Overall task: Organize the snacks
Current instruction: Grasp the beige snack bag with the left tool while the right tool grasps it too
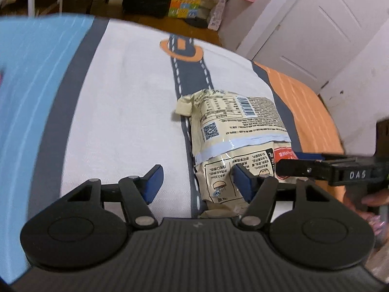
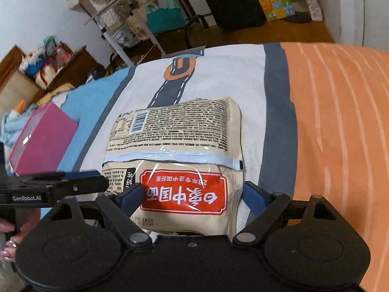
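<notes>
My bed (image 2: 328, 112) wears a cover with a grey road (image 2: 167, 90) printed down its white middle, a blue band on one side and an orange striped band on the other; a magenta box (image 2: 41, 141) lies on the blue part; past the foot I see wooden floor (image 2: 299, 31), a black cabinet (image 2: 231, 0), a teal bag (image 2: 165, 17), a colourful checked bag (image 1: 186, 7) and white panelled doors (image 1: 316, 24).
</notes>
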`<state>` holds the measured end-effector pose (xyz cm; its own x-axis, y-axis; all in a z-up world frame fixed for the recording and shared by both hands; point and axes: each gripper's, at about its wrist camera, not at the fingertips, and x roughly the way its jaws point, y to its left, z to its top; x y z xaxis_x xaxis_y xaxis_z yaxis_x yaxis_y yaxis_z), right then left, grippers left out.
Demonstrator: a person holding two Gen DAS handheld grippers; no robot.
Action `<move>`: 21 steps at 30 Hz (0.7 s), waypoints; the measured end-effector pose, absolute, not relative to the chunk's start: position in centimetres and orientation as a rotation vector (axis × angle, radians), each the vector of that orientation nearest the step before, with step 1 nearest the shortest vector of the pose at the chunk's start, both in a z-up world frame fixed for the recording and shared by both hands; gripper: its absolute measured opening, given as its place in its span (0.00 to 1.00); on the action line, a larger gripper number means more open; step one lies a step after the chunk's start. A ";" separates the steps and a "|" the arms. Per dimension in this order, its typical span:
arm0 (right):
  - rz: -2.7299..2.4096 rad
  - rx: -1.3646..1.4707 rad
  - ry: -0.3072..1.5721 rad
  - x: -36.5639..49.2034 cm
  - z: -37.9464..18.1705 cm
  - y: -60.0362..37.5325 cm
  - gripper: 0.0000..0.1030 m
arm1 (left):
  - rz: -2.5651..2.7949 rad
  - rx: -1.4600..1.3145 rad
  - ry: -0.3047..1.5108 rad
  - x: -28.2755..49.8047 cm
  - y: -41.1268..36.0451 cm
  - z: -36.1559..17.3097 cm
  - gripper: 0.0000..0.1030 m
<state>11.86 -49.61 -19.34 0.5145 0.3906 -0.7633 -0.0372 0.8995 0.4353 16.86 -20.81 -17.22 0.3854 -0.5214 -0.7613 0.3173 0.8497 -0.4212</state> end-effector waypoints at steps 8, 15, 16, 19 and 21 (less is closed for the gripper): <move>0.257 0.375 1.027 12.5 -19.6 -49.0 0.90 | -0.605 -0.343 1.091 16.9 -20.8 -18.0 0.59; 0.291 0.402 1.006 12.0 -19.5 -49.2 0.72 | -0.623 -0.308 1.083 16.5 -22.7 -18.2 0.59; 0.300 0.415 1.009 12.0 -19.5 -49.2 0.70 | -0.621 -0.308 1.088 16.6 -22.9 -18.4 0.58; 0.316 0.386 1.026 12.2 -18.8 -48.6 0.61 | -0.631 -0.317 1.096 16.6 -23.3 -18.4 0.55; 0.336 0.358 1.038 12.6 -18.4 -48.4 0.58 | -0.634 -0.291 1.100 16.5 -23.7 -18.0 0.55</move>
